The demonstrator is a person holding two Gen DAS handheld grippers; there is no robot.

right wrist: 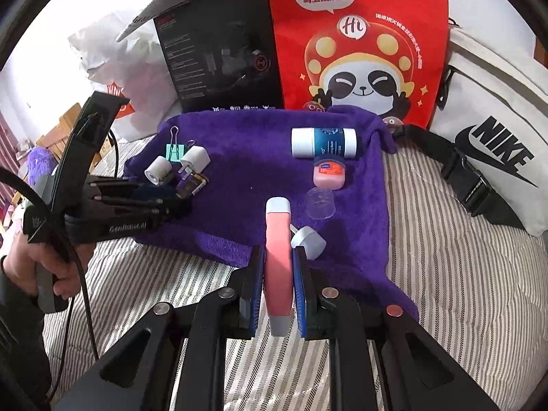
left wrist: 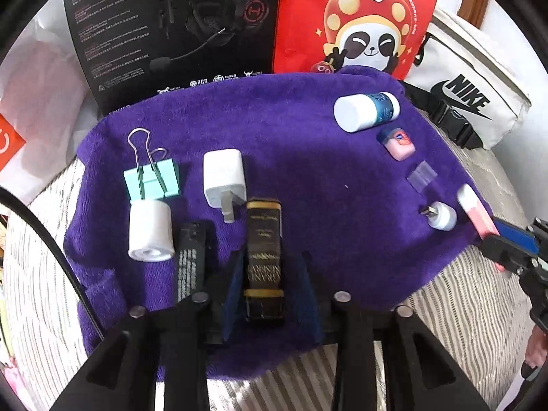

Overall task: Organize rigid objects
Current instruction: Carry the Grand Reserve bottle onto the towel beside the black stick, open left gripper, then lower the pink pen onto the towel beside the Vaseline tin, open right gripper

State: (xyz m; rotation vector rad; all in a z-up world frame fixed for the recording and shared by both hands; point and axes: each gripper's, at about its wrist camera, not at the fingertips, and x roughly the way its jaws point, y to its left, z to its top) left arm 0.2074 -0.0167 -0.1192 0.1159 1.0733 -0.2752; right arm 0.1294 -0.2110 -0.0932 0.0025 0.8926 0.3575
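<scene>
A purple towel (left wrist: 291, 130) lies on the striped bed. My left gripper (left wrist: 270, 267) has its fingers on both sides of a dark gold-lettered box (left wrist: 264, 257) lying on the towel; there is a gap to each side, so it is open. My right gripper (right wrist: 279, 274) is shut on a pink and white tube (right wrist: 278, 253) at the towel's right edge; the tube also shows in the left wrist view (left wrist: 477, 215). At left lie a teal binder clip (left wrist: 150, 174), a white charger (left wrist: 224, 178), a white roll (left wrist: 150, 231) and a black strip (left wrist: 190, 260).
At right on the towel are a white and blue bottle (right wrist: 323, 142), a pink jar (right wrist: 328, 173), a clear cap (right wrist: 320, 203) and a small white plug (right wrist: 308, 241). Behind stand a black headset box (right wrist: 222, 61), a red panda bag (right wrist: 356, 41) and a white Nike bag (right wrist: 493, 137).
</scene>
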